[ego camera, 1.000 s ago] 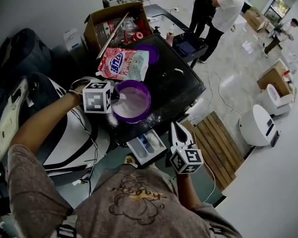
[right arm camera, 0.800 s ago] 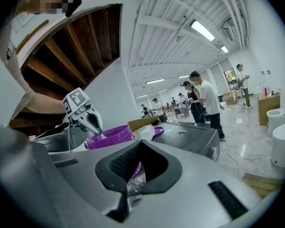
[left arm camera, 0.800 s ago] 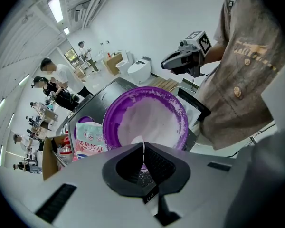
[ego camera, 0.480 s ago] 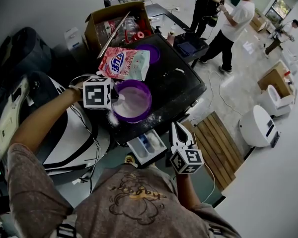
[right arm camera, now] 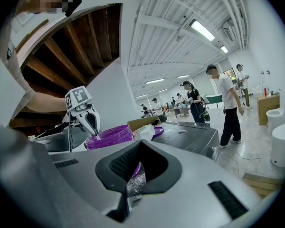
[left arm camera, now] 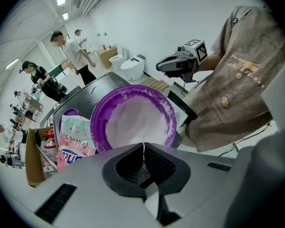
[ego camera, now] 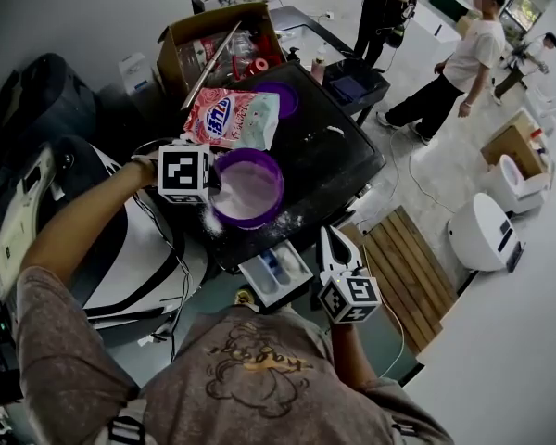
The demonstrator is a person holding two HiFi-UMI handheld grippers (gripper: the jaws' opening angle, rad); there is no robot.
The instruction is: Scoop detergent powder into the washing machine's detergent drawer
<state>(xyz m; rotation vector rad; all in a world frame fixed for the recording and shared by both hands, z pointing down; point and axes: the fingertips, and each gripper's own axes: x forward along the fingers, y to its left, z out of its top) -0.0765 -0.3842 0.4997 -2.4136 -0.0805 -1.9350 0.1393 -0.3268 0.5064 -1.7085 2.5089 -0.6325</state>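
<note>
On the washer top (ego camera: 343, 156) a purple bowl (ego camera: 248, 188) of loose, spill-happy powder is parked, with the drawer (ego camera: 276, 272) pulled open below. A thin, light scoop handle (left arm camera: 143, 150) is pinched by the left gripper (ego camera: 211, 186) fingers. The right gripper (ego camera: 326, 235) fingers are shut, empty.

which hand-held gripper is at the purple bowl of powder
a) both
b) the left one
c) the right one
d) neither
b: the left hand-held gripper is at the rim of the purple bowl, shut on a thin white piece, while the right hand-held gripper hangs by the pulled-out drawer, apart from the bowl.
</note>
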